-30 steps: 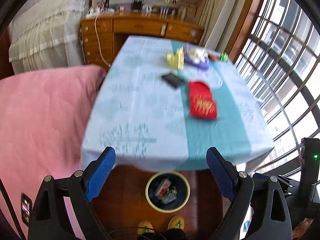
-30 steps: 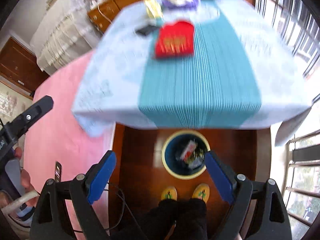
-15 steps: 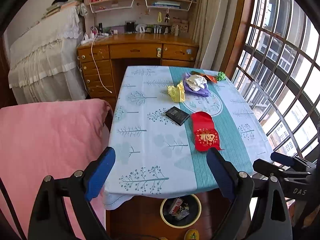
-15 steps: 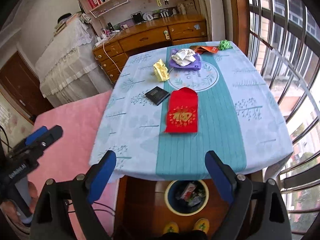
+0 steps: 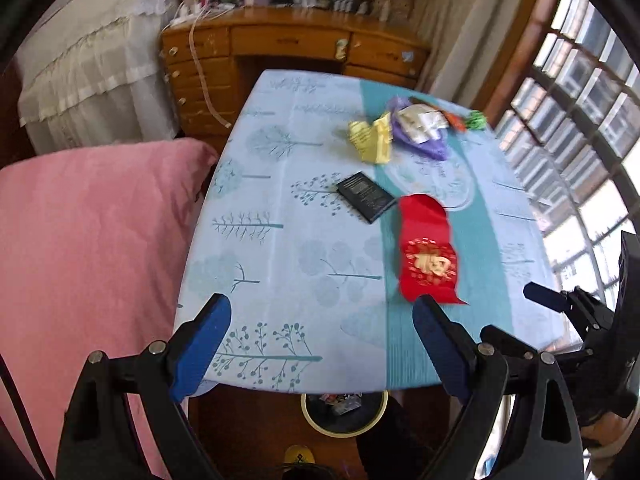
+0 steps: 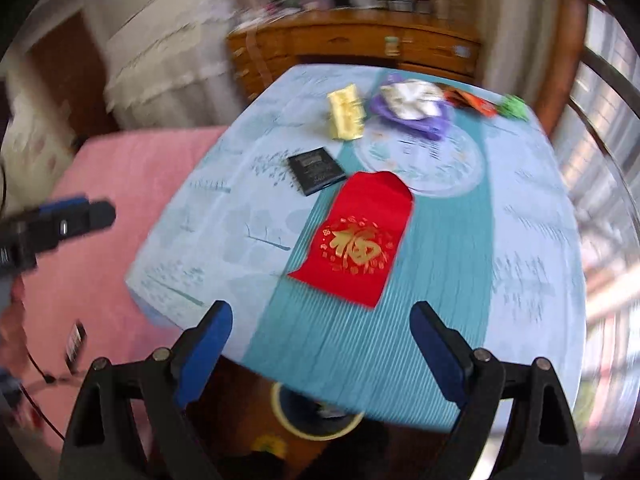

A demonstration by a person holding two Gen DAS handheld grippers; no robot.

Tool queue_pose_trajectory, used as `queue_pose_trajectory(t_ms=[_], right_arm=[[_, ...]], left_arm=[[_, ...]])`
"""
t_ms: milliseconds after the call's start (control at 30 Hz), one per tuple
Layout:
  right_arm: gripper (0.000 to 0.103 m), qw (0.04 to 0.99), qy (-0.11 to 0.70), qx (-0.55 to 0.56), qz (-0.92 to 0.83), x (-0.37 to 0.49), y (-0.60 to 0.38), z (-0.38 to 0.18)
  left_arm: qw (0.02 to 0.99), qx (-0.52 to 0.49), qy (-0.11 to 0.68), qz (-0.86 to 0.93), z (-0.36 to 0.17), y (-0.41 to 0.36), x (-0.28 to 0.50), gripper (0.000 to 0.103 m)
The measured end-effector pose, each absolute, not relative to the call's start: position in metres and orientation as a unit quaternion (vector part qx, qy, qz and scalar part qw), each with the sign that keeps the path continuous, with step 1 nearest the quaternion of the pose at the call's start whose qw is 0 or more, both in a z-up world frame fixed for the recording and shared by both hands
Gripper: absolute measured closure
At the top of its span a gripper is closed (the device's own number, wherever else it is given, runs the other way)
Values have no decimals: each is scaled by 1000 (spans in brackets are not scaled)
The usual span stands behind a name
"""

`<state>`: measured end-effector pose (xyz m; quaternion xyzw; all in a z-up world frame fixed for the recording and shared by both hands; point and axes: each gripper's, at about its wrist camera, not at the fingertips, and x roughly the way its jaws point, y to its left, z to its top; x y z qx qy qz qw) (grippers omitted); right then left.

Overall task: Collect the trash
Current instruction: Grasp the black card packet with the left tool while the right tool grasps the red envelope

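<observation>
A red envelope (image 5: pixel 428 250) (image 6: pixel 358 240) lies on the teal stripe of the table. A black packet (image 5: pixel 365 197) (image 6: pixel 316 171), a yellow wrapper (image 5: pixel 370 140) (image 6: pixel 346 117), a purple bag with white paper (image 5: pixel 420 132) (image 6: pixel 412 108), an orange wrapper (image 6: pixel 470 102) and green scrap (image 5: pixel 476 120) (image 6: pixel 514 106) lie farther back. A yellow-rimmed bin (image 5: pixel 344 412) (image 6: pixel 316 416) with trash stands under the near edge. My left gripper (image 5: pixel 320 344) and right gripper (image 6: pixel 320 340) are open and empty, above the near edge.
The table has a light blue cloth (image 5: pixel 280 240). A pink cover (image 5: pixel 88 240) lies to the left. A wooden desk (image 5: pixel 296 48) stands behind, barred windows (image 5: pixel 580 100) to the right. The right gripper shows at the left view's right edge (image 5: pixel 580 312).
Both grippers have dropped and moved forward toward the table; the red envelope is now closer ahead. The bin has slid mostly under the table edge in view. Both stay open.
</observation>
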<state>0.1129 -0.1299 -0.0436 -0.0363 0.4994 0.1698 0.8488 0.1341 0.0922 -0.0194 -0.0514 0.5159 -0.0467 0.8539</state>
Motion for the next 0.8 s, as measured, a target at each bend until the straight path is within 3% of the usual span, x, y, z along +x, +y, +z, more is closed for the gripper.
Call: queue_pose_trajectory(t_ms=[333, 533, 667, 800], right_arm=[[12, 750, 486, -280, 350, 177, -106, -123], [13, 700, 507, -303, 401, 202, -103, -146], [17, 688, 513, -302, 415, 215, -99, -148], [33, 692, 492, -312, 426, 220, -99, -146]], left_arm=[[816, -111, 565, 50, -67, 71, 181, 12], [800, -137, 578, 89, -87, 62, 195, 12], [795, -134, 583, 100, -94, 53, 201, 12], [793, -127, 586, 108, -100, 45, 210, 12]])
